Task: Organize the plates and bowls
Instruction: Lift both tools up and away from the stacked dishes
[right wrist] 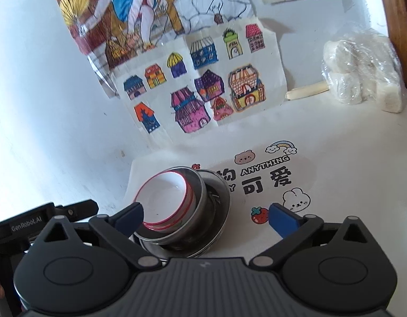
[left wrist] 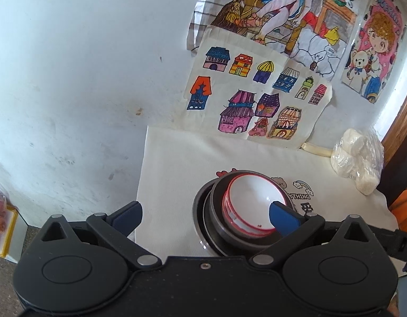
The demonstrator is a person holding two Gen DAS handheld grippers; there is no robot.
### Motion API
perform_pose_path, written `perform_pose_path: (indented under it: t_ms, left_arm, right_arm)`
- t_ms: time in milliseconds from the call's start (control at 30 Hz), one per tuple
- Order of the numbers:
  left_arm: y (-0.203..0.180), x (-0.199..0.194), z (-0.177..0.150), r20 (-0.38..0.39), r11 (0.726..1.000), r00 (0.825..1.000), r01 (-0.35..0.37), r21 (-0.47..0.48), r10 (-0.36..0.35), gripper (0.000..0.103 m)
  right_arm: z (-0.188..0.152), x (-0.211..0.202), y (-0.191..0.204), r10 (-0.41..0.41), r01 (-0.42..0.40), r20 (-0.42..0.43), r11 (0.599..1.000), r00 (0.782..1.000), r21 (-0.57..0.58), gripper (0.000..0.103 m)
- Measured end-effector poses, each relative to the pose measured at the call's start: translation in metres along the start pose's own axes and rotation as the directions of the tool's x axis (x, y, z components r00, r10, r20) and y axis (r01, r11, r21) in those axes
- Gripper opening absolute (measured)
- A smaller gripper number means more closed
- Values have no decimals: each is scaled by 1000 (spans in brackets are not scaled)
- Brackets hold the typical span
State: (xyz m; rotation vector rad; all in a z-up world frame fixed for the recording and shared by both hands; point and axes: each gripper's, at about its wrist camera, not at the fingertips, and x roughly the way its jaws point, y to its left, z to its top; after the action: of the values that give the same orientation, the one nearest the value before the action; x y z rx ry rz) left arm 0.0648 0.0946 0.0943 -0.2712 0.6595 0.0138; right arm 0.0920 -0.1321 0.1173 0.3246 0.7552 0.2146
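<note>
A white bowl with a red rim (left wrist: 252,202) sits nested in a dark metal bowl (left wrist: 216,206), which rests on a dark plate (left wrist: 199,224), all stacked on a white printed cloth (left wrist: 171,169). My left gripper (left wrist: 205,215) is open and empty, its right finger over the white bowl's near rim. In the right wrist view the same white bowl (right wrist: 164,198), metal bowl (right wrist: 199,198) and plate (right wrist: 219,222) lie just ahead to the left. My right gripper (right wrist: 206,215) is open and empty, its left finger at the bowl's near edge.
Children's drawings (left wrist: 256,95) are stuck to the white wall behind the cloth. A plastic-wrapped white bundle (left wrist: 358,158) lies at the back right, beside a cream stick (right wrist: 306,91). A packet of snacks (left wrist: 0,219) sits low at the far left.
</note>
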Motion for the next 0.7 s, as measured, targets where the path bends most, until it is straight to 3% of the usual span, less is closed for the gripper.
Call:
perform_pose_path:
  t_ms: [367, 700]
  left_arm:
    - [3, -29, -37, 97, 999, 995, 24, 28, -27, 102]
    - [2, -43, -66, 192, 998, 981, 0, 56, -11, 102]
  right_arm:
    - [-36, -31, 4, 13, -8, 107, 999, 994, -49, 103]
    - [-69, -58, 28, 23, 23, 260, 985, 965, -171, 103]
